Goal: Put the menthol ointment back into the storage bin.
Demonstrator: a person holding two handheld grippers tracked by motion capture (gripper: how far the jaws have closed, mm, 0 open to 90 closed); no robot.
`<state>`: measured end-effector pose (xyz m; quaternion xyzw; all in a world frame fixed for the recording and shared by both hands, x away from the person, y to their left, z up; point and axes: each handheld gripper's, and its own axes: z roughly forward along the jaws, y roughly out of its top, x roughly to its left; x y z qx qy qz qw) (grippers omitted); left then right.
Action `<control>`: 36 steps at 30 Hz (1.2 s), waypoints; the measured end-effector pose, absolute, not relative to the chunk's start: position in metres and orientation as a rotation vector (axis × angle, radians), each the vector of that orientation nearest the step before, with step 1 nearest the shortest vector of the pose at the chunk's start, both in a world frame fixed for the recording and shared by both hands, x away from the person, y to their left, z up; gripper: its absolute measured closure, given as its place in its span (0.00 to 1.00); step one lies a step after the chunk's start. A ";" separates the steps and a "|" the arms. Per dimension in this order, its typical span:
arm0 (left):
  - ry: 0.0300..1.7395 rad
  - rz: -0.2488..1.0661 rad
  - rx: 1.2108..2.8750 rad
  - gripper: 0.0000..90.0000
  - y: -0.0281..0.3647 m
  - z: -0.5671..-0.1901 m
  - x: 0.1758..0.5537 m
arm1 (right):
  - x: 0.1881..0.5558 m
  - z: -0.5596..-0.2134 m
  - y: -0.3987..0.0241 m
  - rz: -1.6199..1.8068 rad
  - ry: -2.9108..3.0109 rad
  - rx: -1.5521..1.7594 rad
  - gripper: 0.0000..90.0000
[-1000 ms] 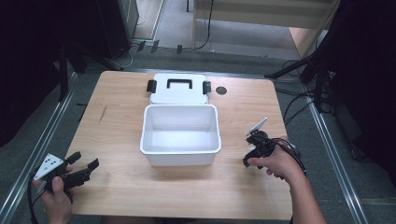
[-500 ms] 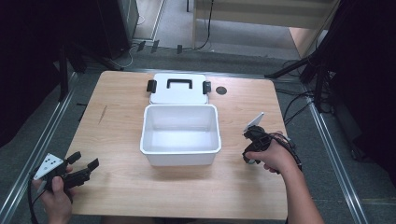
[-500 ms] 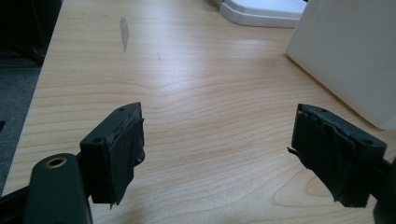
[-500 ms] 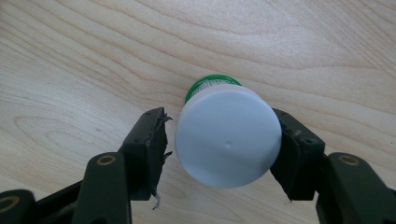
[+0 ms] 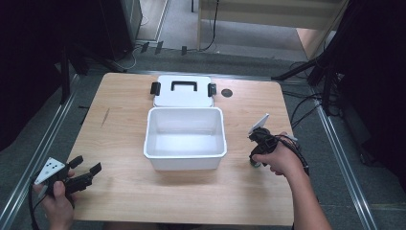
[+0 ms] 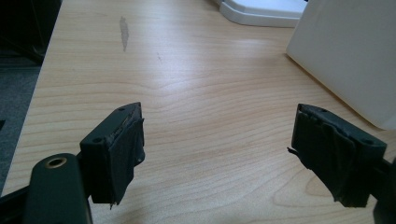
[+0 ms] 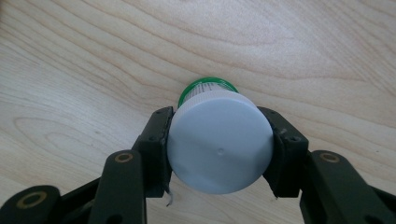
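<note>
Your right gripper [image 7: 219, 151] has just been closing and now clamps the white cap of a small bottle [image 7: 218, 147] with a green label; its print is too small to read. The bottle stands on the wooden table [image 5: 124, 120], right of the open white bin [image 5: 185, 165], with bare wood toward the right edge. Your left gripper [image 6: 219, 154] sits released near the front-left corner, nothing between its jaws. The bin's lid [image 5: 182, 98] lies flat behind the bin. Grey floor and metal rails surround the table.

Bin [image 5: 185, 155] at table [image 5: 124, 100] centre; lid [image 5: 183, 91] just behind it; bottle [image 7: 219, 144] right of bin; left gripper [image 5: 86, 174] at front-left corner
</note>
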<state>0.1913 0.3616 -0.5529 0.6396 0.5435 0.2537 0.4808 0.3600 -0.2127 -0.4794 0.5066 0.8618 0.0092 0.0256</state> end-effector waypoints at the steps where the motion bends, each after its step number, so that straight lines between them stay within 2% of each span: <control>1: 1.326 0.619 1.561 0.20 0.362 -0.553 0.191 | 0.360 -0.478 -0.213 0.038 2.666 1.559 0.57; 36: 1.327 0.617 1.553 0.20 0.362 -0.553 0.191 | 0.370 -0.391 -0.181 0.153 2.759 1.422 0.57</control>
